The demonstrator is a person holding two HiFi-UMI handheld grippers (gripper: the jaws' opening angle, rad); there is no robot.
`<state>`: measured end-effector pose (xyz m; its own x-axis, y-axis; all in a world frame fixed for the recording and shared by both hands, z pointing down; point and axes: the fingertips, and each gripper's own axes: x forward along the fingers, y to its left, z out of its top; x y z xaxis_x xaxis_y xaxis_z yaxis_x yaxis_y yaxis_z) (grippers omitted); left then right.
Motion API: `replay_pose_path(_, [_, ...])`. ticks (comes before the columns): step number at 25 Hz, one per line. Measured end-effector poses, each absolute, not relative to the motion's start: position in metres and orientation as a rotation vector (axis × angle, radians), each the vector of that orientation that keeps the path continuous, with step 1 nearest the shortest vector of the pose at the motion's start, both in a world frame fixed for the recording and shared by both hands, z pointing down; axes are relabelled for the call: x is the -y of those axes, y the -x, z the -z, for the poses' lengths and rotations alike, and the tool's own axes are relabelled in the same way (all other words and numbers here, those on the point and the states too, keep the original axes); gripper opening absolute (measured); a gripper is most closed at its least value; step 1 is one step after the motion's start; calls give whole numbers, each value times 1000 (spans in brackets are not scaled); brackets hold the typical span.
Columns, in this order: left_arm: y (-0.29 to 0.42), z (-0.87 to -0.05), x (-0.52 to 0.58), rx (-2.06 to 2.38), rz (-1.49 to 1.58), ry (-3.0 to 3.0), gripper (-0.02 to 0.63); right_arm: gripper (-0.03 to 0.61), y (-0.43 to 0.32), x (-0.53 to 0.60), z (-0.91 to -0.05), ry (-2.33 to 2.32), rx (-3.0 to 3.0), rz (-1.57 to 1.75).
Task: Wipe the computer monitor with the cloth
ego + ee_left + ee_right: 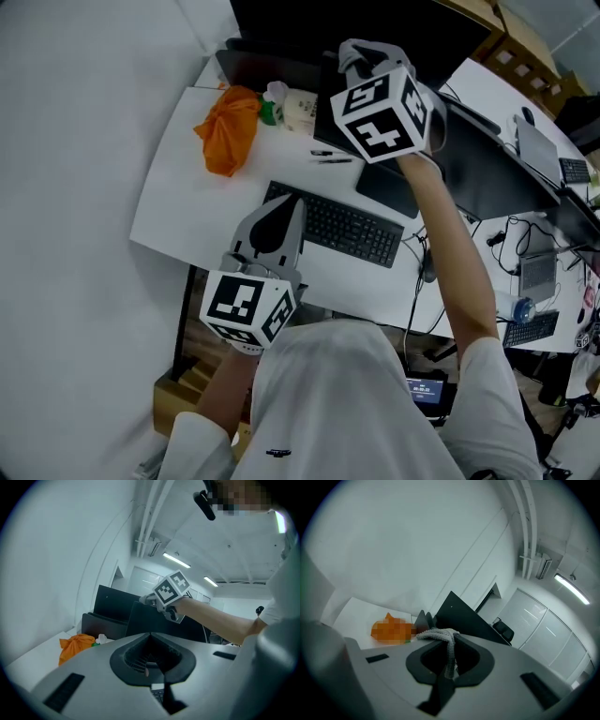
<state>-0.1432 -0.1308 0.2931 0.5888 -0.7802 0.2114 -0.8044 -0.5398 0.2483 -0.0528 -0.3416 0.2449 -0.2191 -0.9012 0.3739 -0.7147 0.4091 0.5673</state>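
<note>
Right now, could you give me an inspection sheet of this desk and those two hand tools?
Surface: white desk.
Job's things: black monitor at the back; grey cloth.
Clutter: orange bag, keyboard, pens.
Grippers: right gripper shut on the cloth, raised near the monitor; left gripper shut, empty, low by the keyboard.
Cables: some hang off the desk's near edge.
Surroundings: white wall; neighbouring desk with equipment.

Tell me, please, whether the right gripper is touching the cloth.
Touching. In the right gripper view, the right gripper has its fingers closed on the cloth, pinching a strand.
</note>
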Motion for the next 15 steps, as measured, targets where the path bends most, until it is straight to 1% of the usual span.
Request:
replay_pose_path(4, [158,-293,129,1328,-105,-2482,18,21,80,346,-244,-1300,2025,434])
replay_pose_path(8, [165,-291,127,1352,-96,-2472,18,21,99,339,-238,-1286,2163,424])
replay_pose_path(15, [161,-290,117,1372,-78,-2466,18,25,93,295,-208,-1363,2469,312])
